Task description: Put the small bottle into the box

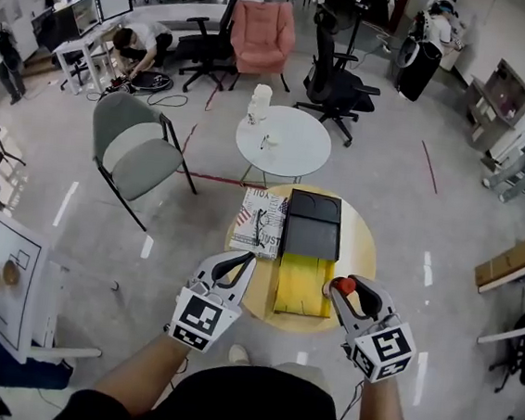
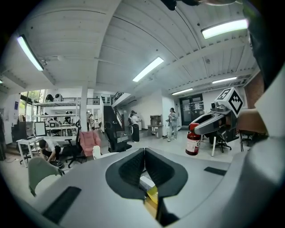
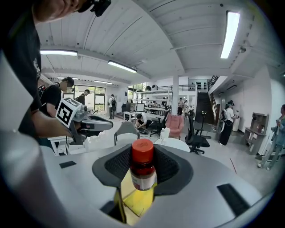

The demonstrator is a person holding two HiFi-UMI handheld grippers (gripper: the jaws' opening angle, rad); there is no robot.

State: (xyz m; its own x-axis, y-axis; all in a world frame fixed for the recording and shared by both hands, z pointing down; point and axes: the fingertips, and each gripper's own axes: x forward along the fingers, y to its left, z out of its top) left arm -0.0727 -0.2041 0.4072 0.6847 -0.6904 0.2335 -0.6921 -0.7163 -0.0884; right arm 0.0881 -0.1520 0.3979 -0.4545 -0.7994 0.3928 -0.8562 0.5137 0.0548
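The small bottle (image 1: 343,286), with a red cap and a white label, stands upright between the jaws of my right gripper (image 1: 347,291), which is shut on it. This gripper hovers at the right front edge of the round wooden table (image 1: 363,248). In the right gripper view the bottle (image 3: 143,171) fills the middle, with the yellow of the box below it. The box (image 1: 303,285) lies just left of the bottle, with a yellow inside and a black lid (image 1: 313,225) folded back. My left gripper (image 1: 238,263) is shut and empty over the table's left front edge. From the left gripper view the bottle (image 2: 193,139) shows at the right.
A patterned booklet (image 1: 261,221) lies on the table left of the box. Beyond stand a small white round table (image 1: 284,141), a grey chair (image 1: 138,149), a pink armchair (image 1: 262,35) and office chairs. A white board (image 1: 9,271) and a person's arm are at the left.
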